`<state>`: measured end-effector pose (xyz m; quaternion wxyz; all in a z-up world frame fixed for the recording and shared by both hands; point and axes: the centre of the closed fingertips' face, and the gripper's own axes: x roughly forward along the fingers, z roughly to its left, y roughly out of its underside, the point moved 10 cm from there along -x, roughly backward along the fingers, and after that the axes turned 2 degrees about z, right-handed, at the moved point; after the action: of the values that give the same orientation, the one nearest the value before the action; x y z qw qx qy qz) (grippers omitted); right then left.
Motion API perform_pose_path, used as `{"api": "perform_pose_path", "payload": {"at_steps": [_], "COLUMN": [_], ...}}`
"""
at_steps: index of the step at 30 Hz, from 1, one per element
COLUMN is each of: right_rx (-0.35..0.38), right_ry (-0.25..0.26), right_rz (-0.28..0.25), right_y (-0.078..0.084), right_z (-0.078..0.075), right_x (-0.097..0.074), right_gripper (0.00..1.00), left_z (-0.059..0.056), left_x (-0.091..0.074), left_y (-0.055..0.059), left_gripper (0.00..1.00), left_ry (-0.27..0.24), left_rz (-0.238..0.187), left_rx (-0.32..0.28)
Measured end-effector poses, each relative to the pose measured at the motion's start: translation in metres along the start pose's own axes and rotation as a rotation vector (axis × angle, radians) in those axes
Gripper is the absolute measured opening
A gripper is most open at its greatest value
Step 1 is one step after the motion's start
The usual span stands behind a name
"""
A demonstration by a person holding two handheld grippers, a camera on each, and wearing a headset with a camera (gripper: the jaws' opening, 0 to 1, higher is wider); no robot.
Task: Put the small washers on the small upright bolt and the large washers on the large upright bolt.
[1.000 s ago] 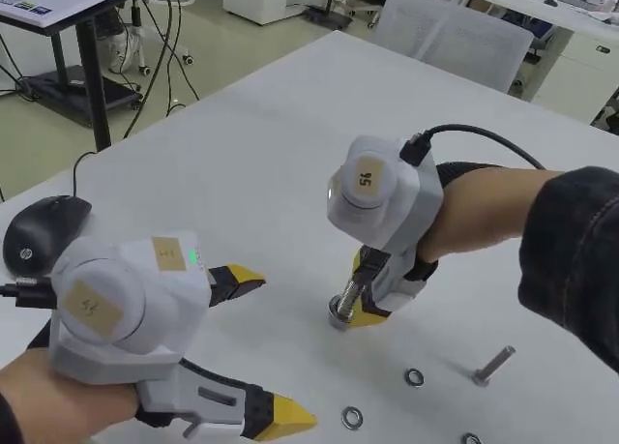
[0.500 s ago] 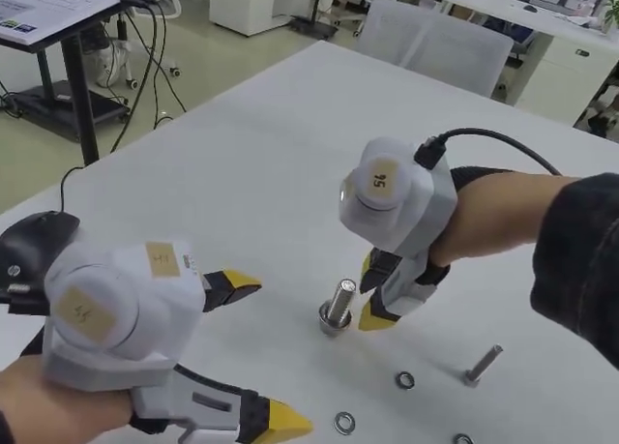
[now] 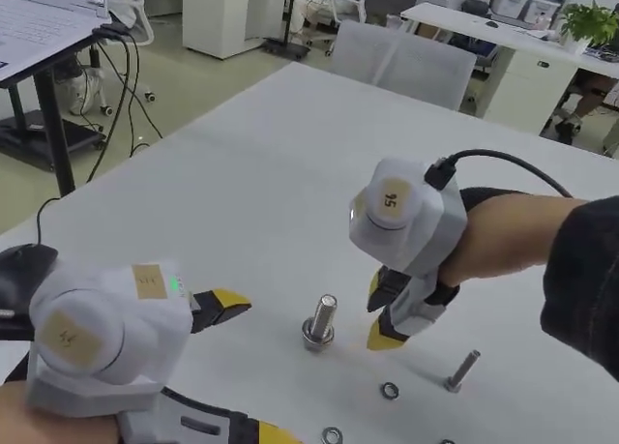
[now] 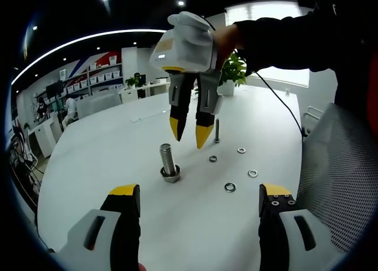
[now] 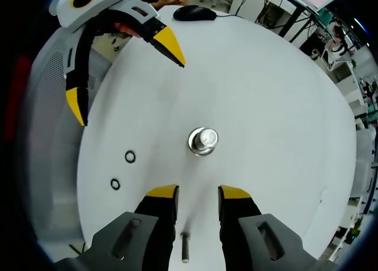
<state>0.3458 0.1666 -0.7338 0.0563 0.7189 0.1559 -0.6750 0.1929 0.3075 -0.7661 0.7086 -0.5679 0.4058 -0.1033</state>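
Yellow-tipped, your left gripper (image 4: 199, 191) sits wide apart and empty, likely parked clear; large bolt (image 3: 319, 320) stands upright at centre, possibly one washer seated; your right gripper (image 3: 379, 320) hovers beside it, slightly parted, empty; loose washers (image 3: 390, 391) and small bolt (image 3: 462, 370) further right.

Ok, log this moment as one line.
right tongs: open, empty, beside large bolt | left tongs: open wide, empty | loose washers: on table near small bolt
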Motion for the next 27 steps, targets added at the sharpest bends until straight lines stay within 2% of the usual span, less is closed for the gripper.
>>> {"api": "perform_pose_path", "payload": {"at_steps": [10,18,27], "right_rx": [0.047,0.091,0.124], "right_ry": [0.007,0.003,-0.014], "right_rz": [-0.010,-0.005,-0.013], "right_y": [0.012,0.028,0.034], "right_z": [0.008,0.015,0.022], "right_x": [-0.004,-0.001,0.006], "right_gripper": [0.28,0.28,0.28], "left_z": [-0.002,0.000,-0.003], "left_x": [-0.001,0.002,0.007], "left_y": [-0.008,-0.013,-0.015], "left_gripper": [0.82,0.82,0.82], "left_ry": [0.022,0.041,0.072], "left_rz": [0.000,-0.004,0.001], "left_rx": [0.026,0.043,0.052]}}
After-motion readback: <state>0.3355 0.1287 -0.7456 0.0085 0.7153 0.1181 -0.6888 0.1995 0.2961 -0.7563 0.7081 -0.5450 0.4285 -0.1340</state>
